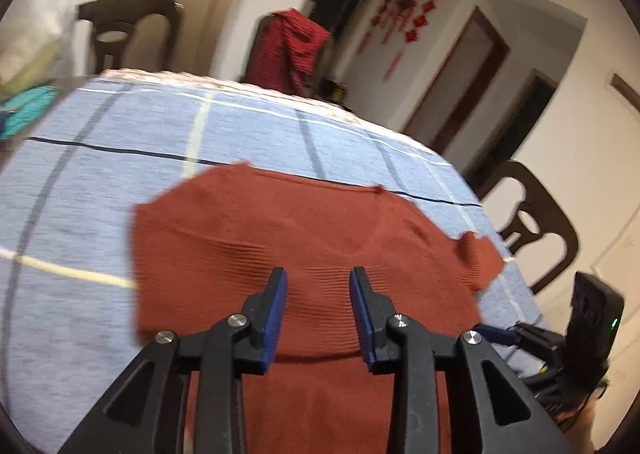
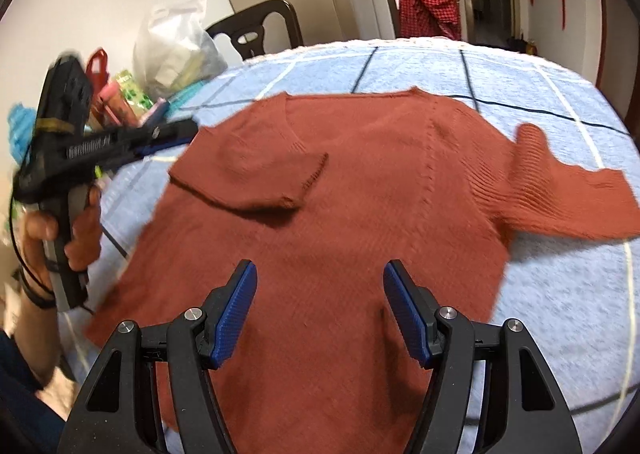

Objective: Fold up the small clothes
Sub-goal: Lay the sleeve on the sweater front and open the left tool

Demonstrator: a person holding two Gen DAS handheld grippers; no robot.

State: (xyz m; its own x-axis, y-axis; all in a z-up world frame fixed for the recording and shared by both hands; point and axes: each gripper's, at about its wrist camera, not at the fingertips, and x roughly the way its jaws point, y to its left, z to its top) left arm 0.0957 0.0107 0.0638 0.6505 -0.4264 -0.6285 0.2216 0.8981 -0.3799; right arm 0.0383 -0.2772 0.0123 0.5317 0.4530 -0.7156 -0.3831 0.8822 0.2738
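Left wrist view is blurry, and the left tool [image 1: 318,274] covers the bottom of the rust-red sweater [image 1: 304,238]. Its blue pads stand a little apart with nothing between them. The sweater lies flat on the blue checked worktop [image 1: 80,214], just under and ahead of this tool. In the right wrist view, the right tool [image 2: 320,274] hangs wide open above the sweater's lower half. One sleeve [image 2: 248,174] is folded over the chest, ahead of it.
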